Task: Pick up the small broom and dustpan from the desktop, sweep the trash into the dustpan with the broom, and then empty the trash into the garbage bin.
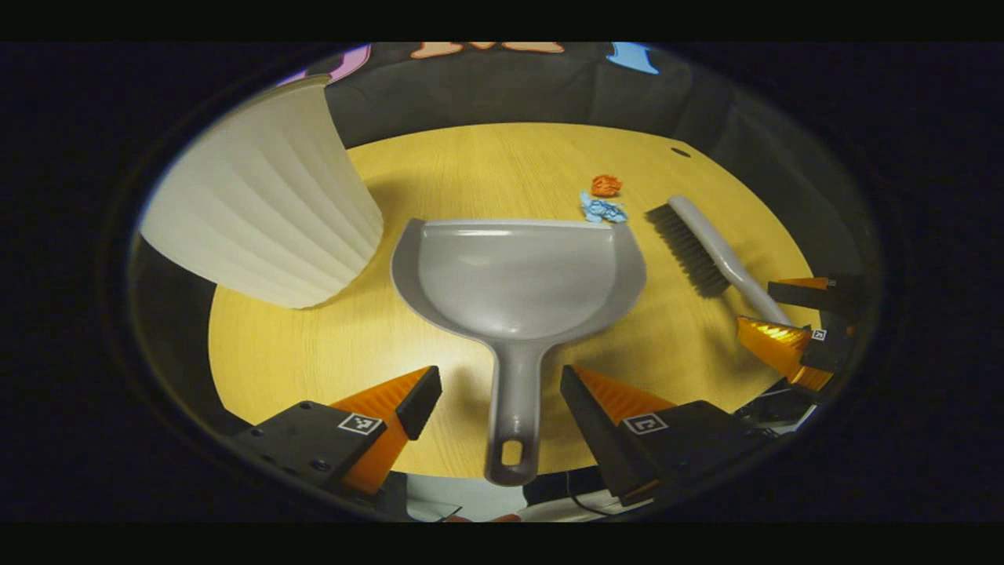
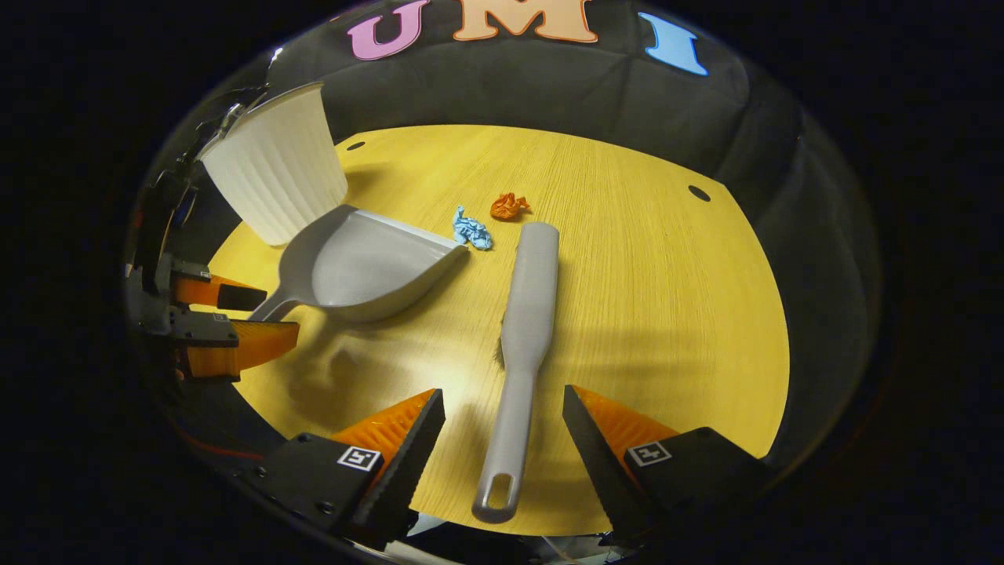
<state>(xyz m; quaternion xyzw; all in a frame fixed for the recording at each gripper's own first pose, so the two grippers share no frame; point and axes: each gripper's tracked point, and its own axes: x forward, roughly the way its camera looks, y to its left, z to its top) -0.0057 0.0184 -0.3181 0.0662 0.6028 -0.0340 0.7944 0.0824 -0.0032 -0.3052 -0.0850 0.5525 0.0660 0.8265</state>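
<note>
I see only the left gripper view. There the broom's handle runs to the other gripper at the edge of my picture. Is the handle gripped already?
Observer: No. In the right gripper view the right gripper is open, and the broom handle lies in its gap, touching neither side.
Operator: Where does the handle end?
Observer: It reaches back past the fingertips and ends in a slot for hanging.
Operator: Does the bin hide anything from me?
Observer: Yes. Beside the bin there is a small dark hole in the table.
</note>
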